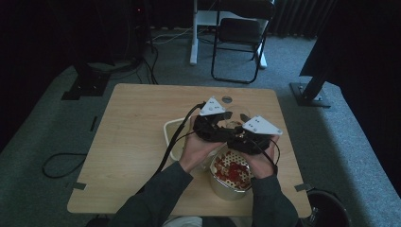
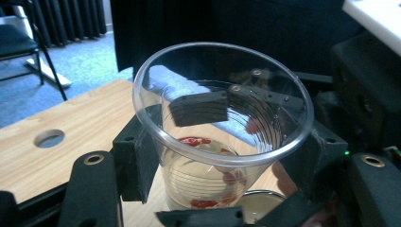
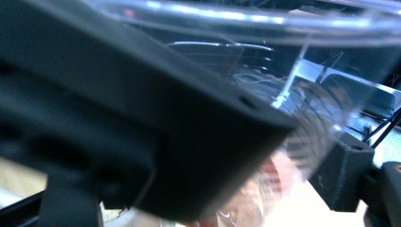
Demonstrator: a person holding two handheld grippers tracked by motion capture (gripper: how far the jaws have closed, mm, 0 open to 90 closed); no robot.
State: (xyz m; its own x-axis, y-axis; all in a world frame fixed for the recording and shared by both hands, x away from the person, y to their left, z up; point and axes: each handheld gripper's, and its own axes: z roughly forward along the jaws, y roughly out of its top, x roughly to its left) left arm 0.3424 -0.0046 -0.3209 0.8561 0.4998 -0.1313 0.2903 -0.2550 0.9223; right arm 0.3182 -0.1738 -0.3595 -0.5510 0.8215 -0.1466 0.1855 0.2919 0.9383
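A: Starting at the fingers, what is the left gripper [image 2: 222,156] doing?

B: Its two black fingers [image 2: 137,161] are standing wide and pressing on either side of a clear plastic cup [image 2: 222,118]; one is sitting at about nine o'clock of the cup's wall, the other at about three o'clock; the cup is being held upright, just under its rim.

A: And the right gripper [image 3: 227,142]?

B: One of its fingers [image 3: 142,123] is lying blurred and very close across its own view, right against the cup's wall; a flat black pad is showing inside the cup in the left gripper view; whether these fingers are squeezing the wall, I cannot tell.

A: Anything in the cup?

B: Red bits are lying at the bottom, in what looks like clear liquid.

A: Moving outward, where is it all sitting?

B: In the high view both hands are meeting above the near middle of the wooden bench [image 1: 137,142]; a metal pot [image 1: 231,179] with a red-dotted strainer is standing at six o'clock of the grippers; a pale tub [image 1: 172,135] is lying at nine o'clock of them; a chair [image 1: 239,42] is standing on the floor at twelve o'clock.
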